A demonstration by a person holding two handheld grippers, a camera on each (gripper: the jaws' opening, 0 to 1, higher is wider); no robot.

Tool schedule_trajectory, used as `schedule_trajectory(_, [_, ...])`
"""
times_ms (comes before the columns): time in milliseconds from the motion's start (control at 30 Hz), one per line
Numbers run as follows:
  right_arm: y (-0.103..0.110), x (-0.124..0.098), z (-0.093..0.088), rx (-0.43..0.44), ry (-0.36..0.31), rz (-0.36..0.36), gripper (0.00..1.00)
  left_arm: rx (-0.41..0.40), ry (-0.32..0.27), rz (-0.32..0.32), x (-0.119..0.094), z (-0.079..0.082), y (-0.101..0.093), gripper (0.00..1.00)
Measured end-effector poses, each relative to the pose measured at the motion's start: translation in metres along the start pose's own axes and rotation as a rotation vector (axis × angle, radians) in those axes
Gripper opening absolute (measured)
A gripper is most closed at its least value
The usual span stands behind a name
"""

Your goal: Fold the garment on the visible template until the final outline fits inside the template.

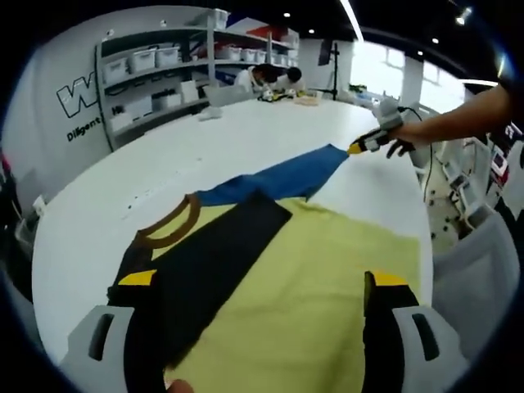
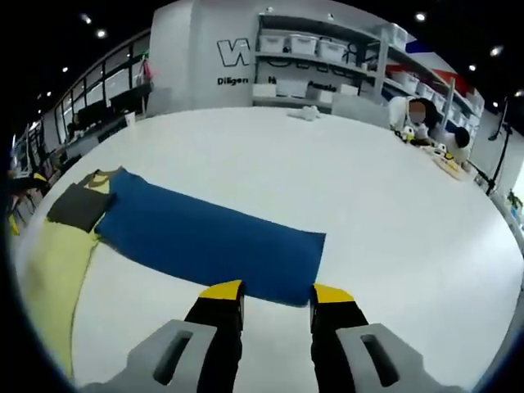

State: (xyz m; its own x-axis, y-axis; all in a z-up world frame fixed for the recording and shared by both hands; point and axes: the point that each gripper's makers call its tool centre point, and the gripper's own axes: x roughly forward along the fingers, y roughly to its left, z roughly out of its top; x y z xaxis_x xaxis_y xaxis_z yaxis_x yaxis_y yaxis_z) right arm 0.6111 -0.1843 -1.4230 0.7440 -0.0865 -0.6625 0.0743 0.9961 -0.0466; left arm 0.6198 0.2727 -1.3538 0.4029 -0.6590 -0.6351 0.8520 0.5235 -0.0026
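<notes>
A yellow garment (image 1: 311, 270) with a black panel (image 1: 213, 254) and a brown collar (image 1: 168, 225) lies flat on the white table (image 1: 123, 188). Its blue sleeve (image 1: 278, 180) stretches out toward the far right. My left gripper (image 1: 260, 280) is open, its jaws wide apart over the garment's body. In the right gripper view the blue sleeve (image 2: 205, 237) lies flat, with the yellow body (image 2: 49, 270) at the left. My right gripper (image 2: 277, 292) is open at the sleeve's end, the cuff edge between its tips. A person's hand holds that right gripper (image 1: 359, 148) at the sleeve tip.
Shelves with white bins (image 1: 155, 61) line the back wall. People (image 1: 270, 78) sit at the table's far end among small items (image 2: 307, 113). A grey chair (image 1: 475, 270) stands past the table's right edge. Bare white tabletop (image 2: 393, 205) spreads beyond the sleeve.
</notes>
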Motion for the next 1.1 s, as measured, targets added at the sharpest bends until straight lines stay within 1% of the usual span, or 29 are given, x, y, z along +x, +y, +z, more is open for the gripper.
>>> schedule_trajectory(100, [-0.002, 0.006, -0.002, 0.011, 0.02, -0.012, 0.26, 0.006, 0.006, 0.0, -0.005, -0.006, -0.002, 0.99])
schedule_trajectory(267, [-0.008, 0.016, -0.007, -0.003, 0.043, -0.04, 0.27, -0.002, 0.015, 0.008, -0.013, -0.012, 0.0, 0.99])
schedule_trajectory(300, [-0.009, 0.014, -0.008, -0.009, 0.054, -0.054, 0.27, -0.007, 0.014, 0.015, -0.015, -0.012, 0.002, 0.99])
schedule_trajectory(367, [-0.008, 0.016, -0.008, 0.0, 0.052, -0.044, 0.26, -0.015, 0.013, 0.021, -0.018, -0.014, 0.004, 0.99])
schedule_trajectory(467, [-0.011, 0.017, -0.007, -0.018, 0.054, -0.059, 0.27, -0.029, 0.01, 0.031, -0.024, -0.015, 0.005, 0.98])
schedule_trajectory(500, [-0.012, 0.018, -0.008, -0.006, 0.056, -0.064, 0.27, -0.033, 0.009, 0.034, -0.026, -0.016, 0.006, 0.98])
schedule_trajectory(567, [-0.015, 0.019, -0.008, 0.048, 0.053, -0.078, 0.27, -0.039, 0.008, 0.039, -0.03, -0.019, 0.007, 0.98])
schedule_trajectory(633, [-0.017, 0.02, -0.01, 0.048, 0.066, -0.084, 0.25, -0.043, 0.012, 0.046, -0.035, -0.022, 0.008, 0.98])
schedule_trajectory(667, [-0.015, 0.02, -0.007, 0.051, 0.044, -0.08, 0.24, -0.045, 0.013, 0.048, -0.036, -0.023, 0.008, 0.98])
schedule_trajectory(733, [-0.013, 0.022, -0.009, 0.0, 0.059, -0.068, 0.21, -0.045, 0.017, 0.055, -0.04, -0.026, 0.01, 0.97])
schedule_trajectory(767, [-0.01, 0.023, -0.009, 0.013, 0.062, -0.06, 0.18, -0.045, 0.015, 0.059, -0.043, -0.027, 0.011, 0.97])
schedule_trajectory(800, [-0.006, 0.023, -0.01, 0.03, 0.067, -0.039, 0.12, -0.047, 0.013, 0.063, -0.044, -0.027, 0.012, 0.97])
schedule_trajectory(833, [-0.003, 0.022, -0.009, 0.029, 0.066, -0.033, 0.1, -0.053, 0.012, 0.068, -0.045, -0.027, 0.013, 0.97])
schedule_trajectory(900, [0.0, 0.019, -0.008, 0.003, 0.068, -0.036, 0.08, -0.068, 0.007, 0.078, -0.047, -0.027, 0.014, 0.97])
schedule_trajectory(967, [0.002, 0.017, -0.008, 0.015, 0.072, -0.029, 0.05, -0.079, 0.001, 0.089, -0.049, -0.029, 0.015, 0.96])
schedule_trajectory(1033, [0.002, 0.016, -0.008, 0.003, 0.074, -0.024, 0.0, -0.093, -0.003, 0.095, -0.05, -0.03, 0.015, 0.96])
schedule_trajectory(1100, [0.004, 0.013, -0.008, -0.004, 0.073, 0.0, 0.0, -0.09, -0.017, 0.111, -0.053, -0.03, 0.017, 0.93])
